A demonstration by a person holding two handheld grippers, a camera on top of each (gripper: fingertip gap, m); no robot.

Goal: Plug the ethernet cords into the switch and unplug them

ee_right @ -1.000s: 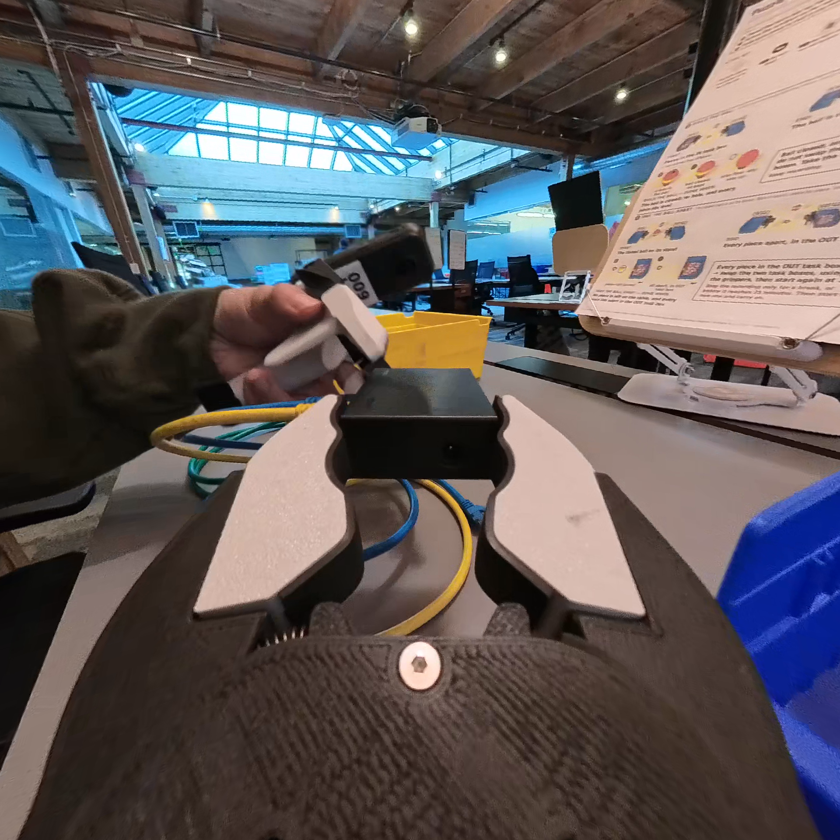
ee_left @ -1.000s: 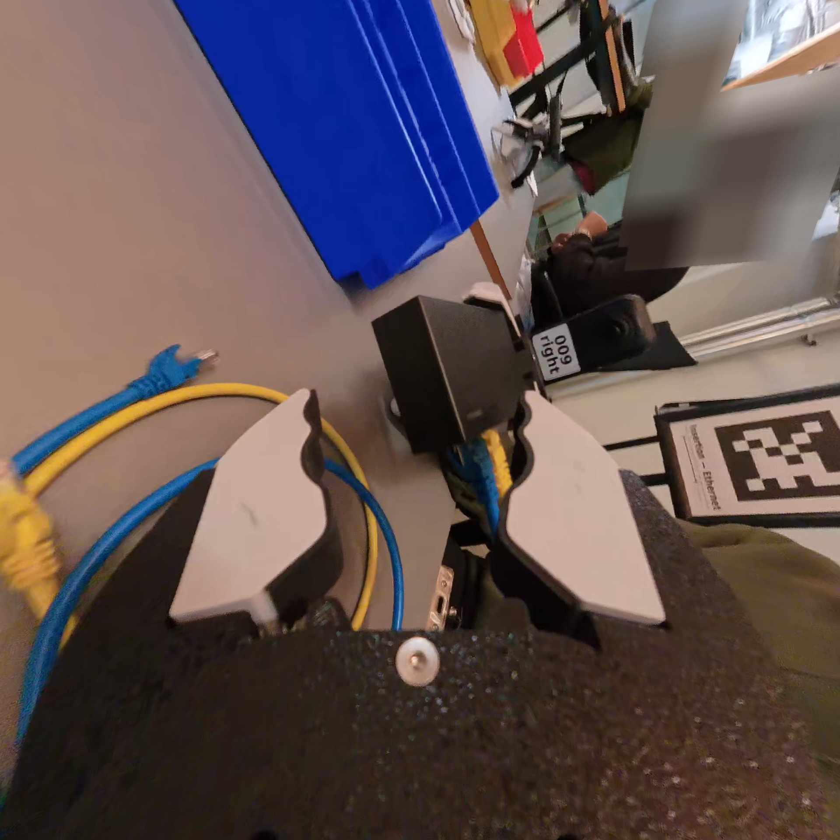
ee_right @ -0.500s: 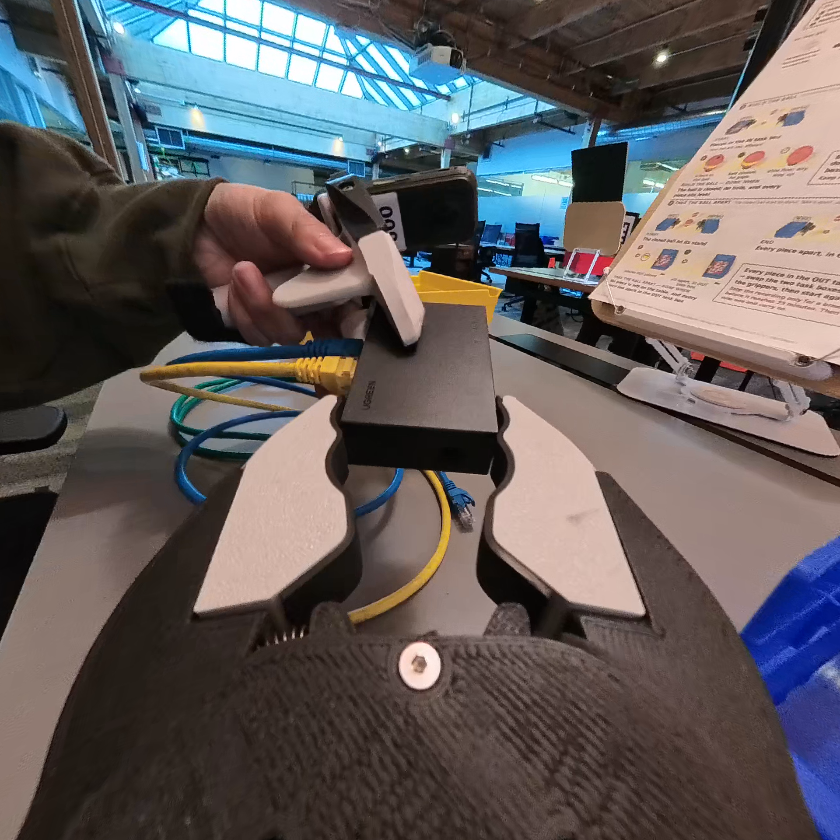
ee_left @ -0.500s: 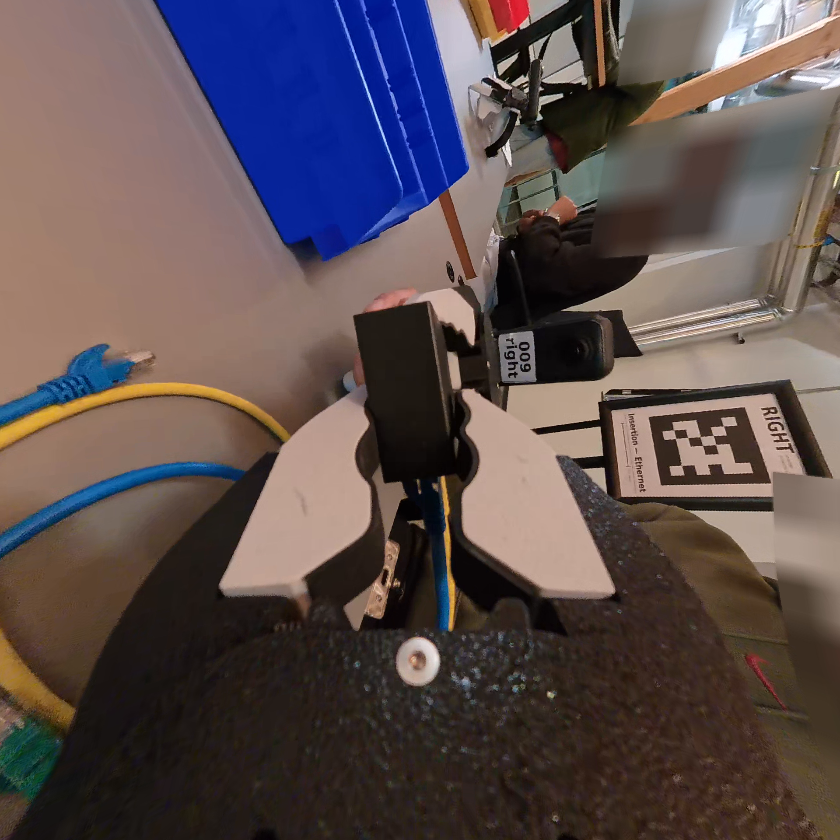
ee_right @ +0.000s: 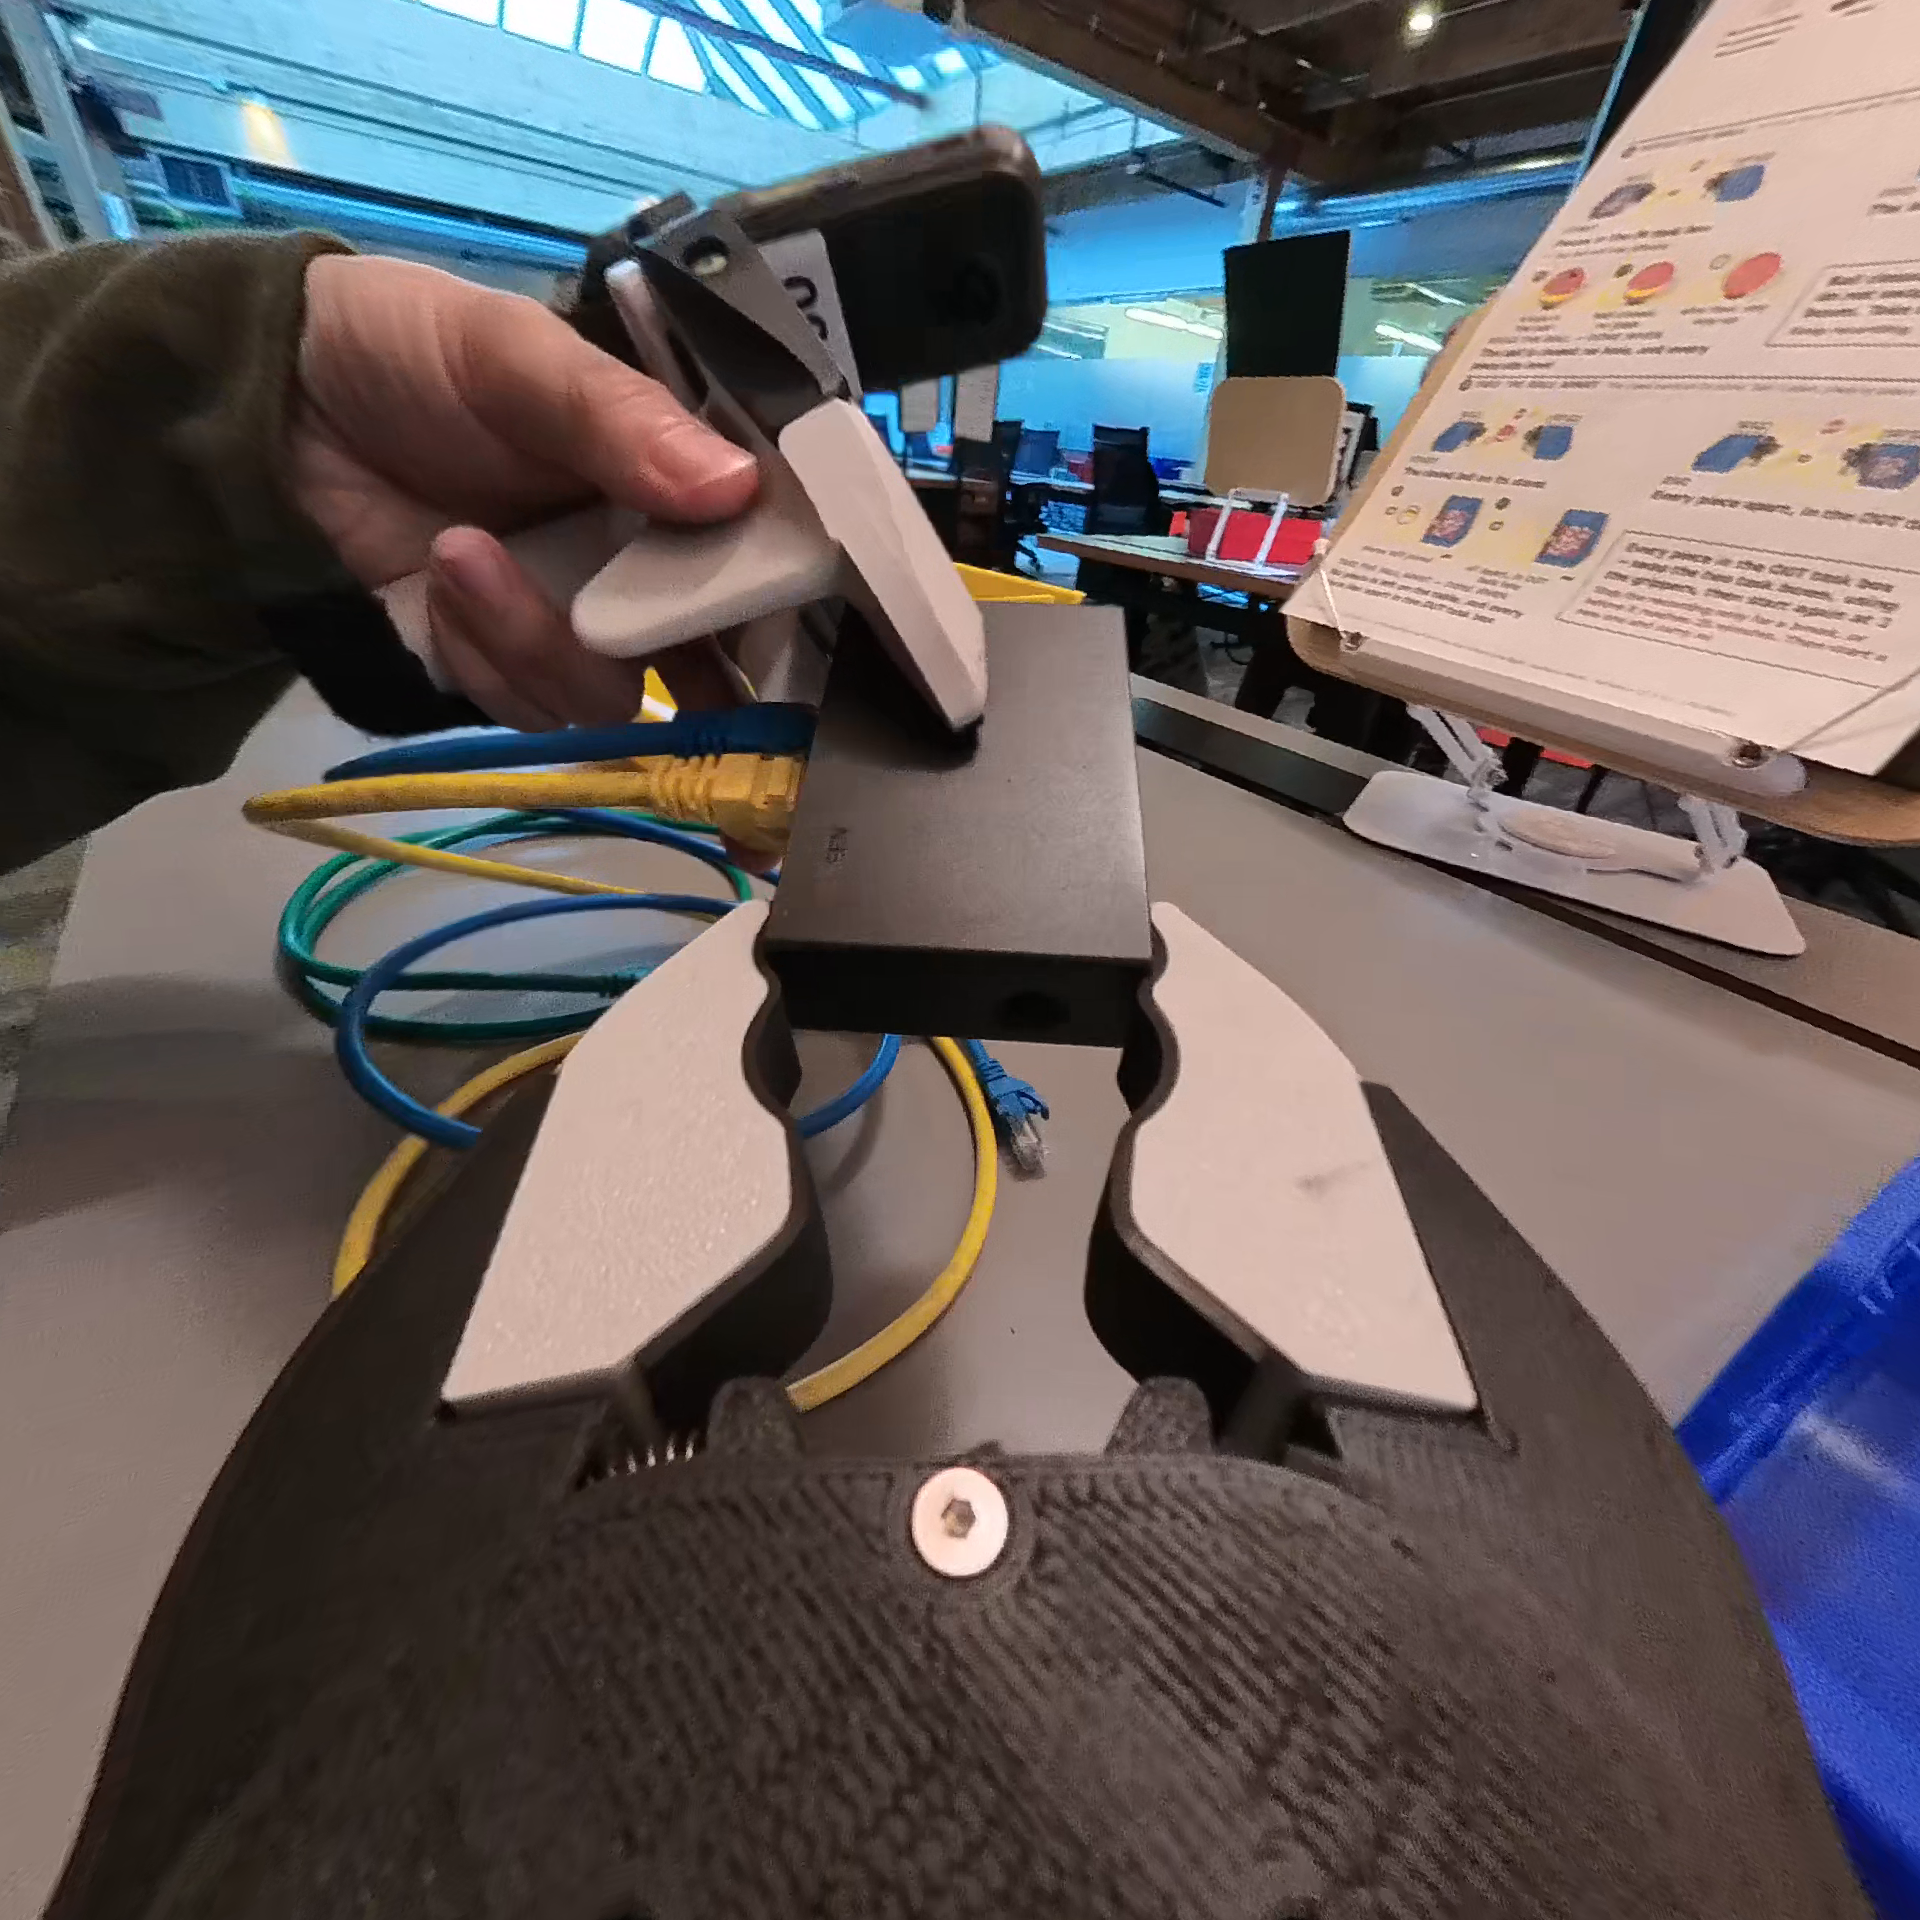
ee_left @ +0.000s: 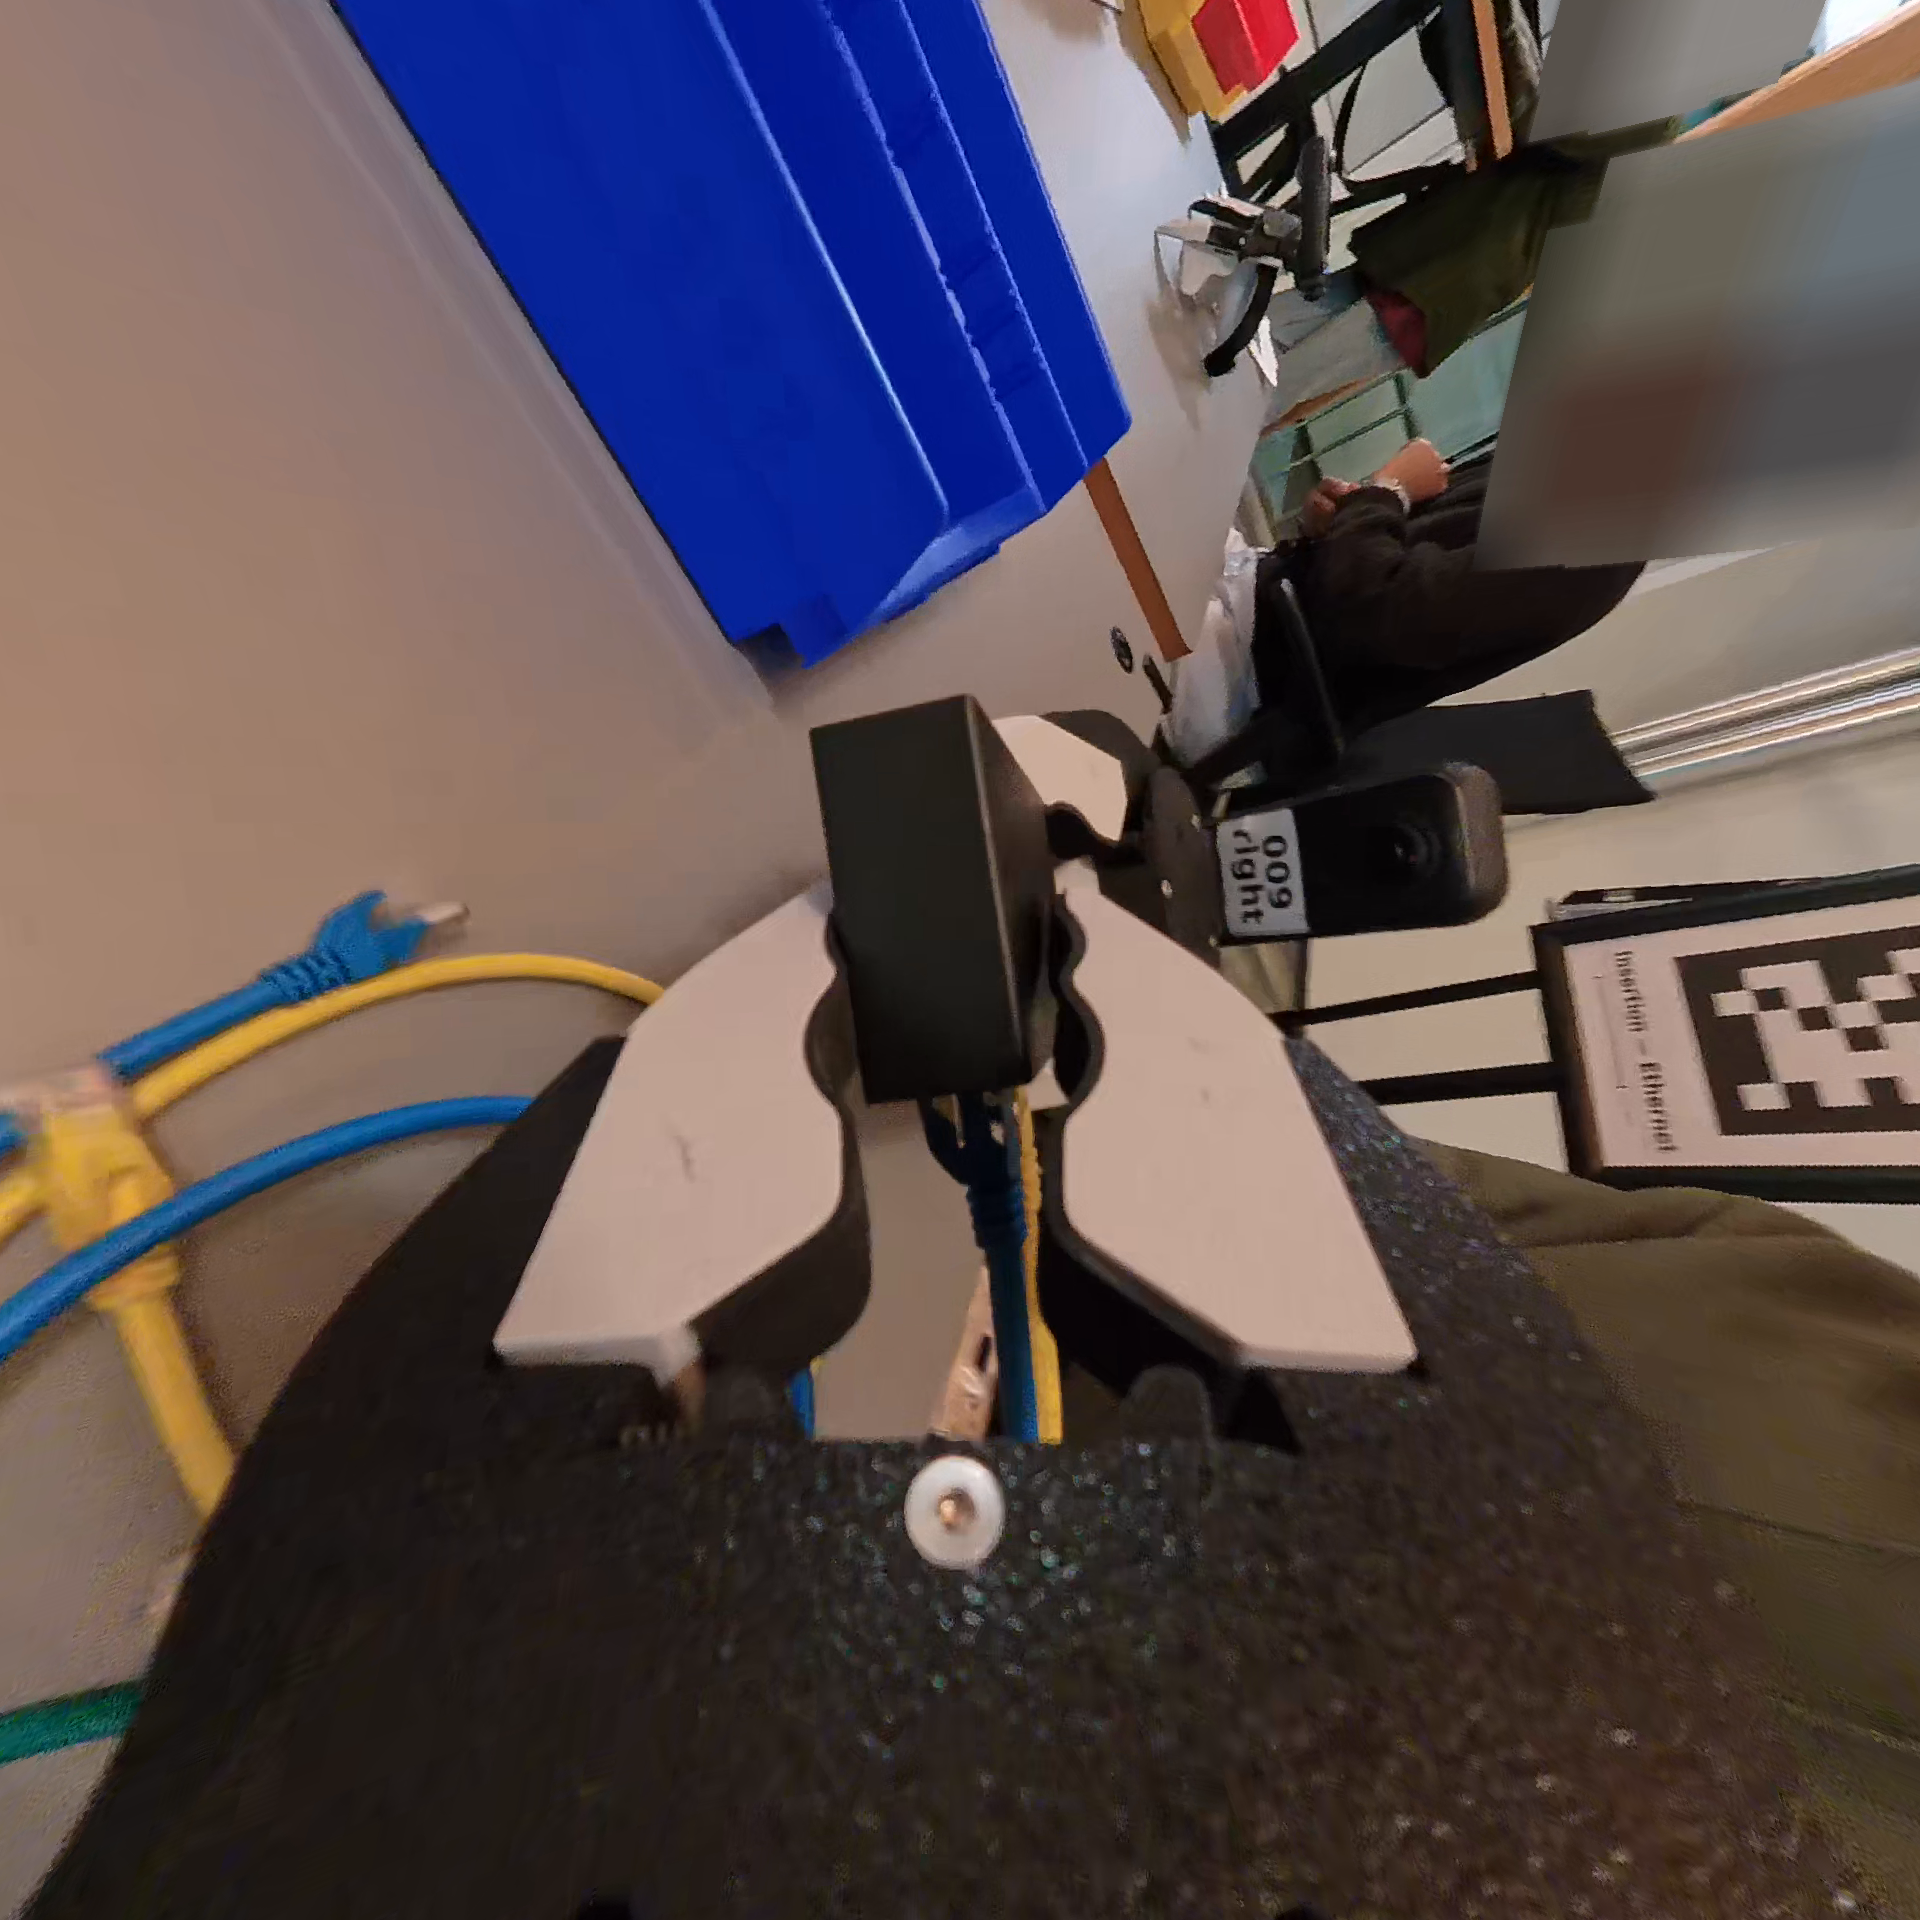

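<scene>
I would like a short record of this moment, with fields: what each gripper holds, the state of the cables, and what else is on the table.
left gripper: shut on the switch, across its thin sides
right gripper: shut on the switch, at its near end
switch position: lifted off the table, held by both grippers
plugged cables: yellow cable and blue cable
loose blue plug: lying on the table
green cable: coiled on the table
other: blue bin

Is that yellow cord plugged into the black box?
Plugged in: the yellow cord has its connector seated in the side of the black box.
</scene>
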